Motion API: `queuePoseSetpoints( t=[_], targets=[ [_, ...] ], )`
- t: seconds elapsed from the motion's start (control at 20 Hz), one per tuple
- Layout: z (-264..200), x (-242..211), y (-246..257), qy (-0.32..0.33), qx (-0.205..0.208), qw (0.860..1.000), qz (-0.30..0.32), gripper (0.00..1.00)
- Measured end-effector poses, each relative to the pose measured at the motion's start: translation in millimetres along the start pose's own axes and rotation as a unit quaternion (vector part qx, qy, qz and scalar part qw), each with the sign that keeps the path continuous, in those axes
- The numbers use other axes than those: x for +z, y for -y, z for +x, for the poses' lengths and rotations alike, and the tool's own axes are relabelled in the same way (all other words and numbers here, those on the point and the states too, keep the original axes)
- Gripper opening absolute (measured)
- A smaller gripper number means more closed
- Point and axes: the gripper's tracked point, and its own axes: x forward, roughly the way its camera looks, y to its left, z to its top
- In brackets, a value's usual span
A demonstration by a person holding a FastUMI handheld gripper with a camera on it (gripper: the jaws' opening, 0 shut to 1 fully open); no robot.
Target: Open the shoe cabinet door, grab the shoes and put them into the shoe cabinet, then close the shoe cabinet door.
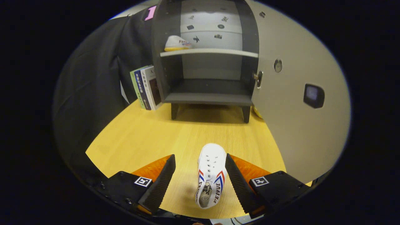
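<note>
At the left we see a few books point(146, 87) standing against the side of the shoe cabinet point(206, 62), whose upper shelf holds one white shoe point(177, 43). The cabinet door point(300, 103) hangs wide open to the right. On the wooden table point(150, 137) a second white shoe point(211, 175) lies between our gripper point(200, 164) fingers, spread apart, right finger close to it, left one clear.

The gripper point(200, 162) stands spread wide, a white shoe point(211, 175) on the table point(140, 137) between its fingers, nearer the right one. Beyond, at the table's far edge, the shoe cabinet point(207, 62) stands open, another shoe point(176, 43) on its shelf, books point(146, 87) beside it.
</note>
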Motion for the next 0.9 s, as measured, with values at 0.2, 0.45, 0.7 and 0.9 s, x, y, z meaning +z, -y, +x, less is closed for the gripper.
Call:
queuePoseSetpoints(
  t=[0.2, 0.45, 0.7, 0.9],
  targets=[
    [38, -36, 1, -0.063, 0.007, 0.998, 0.003, 0.98],
    [67, -62, -1, -0.117, 0.006, 0.993, -0.023, 0.98],
    [75, -67, 16, -0.13, -0.041, 0.988, -0.072, 0.81],
    [71, -69, 8, -0.142, -0.038, 0.985, -0.086, 0.54]
  ],
)
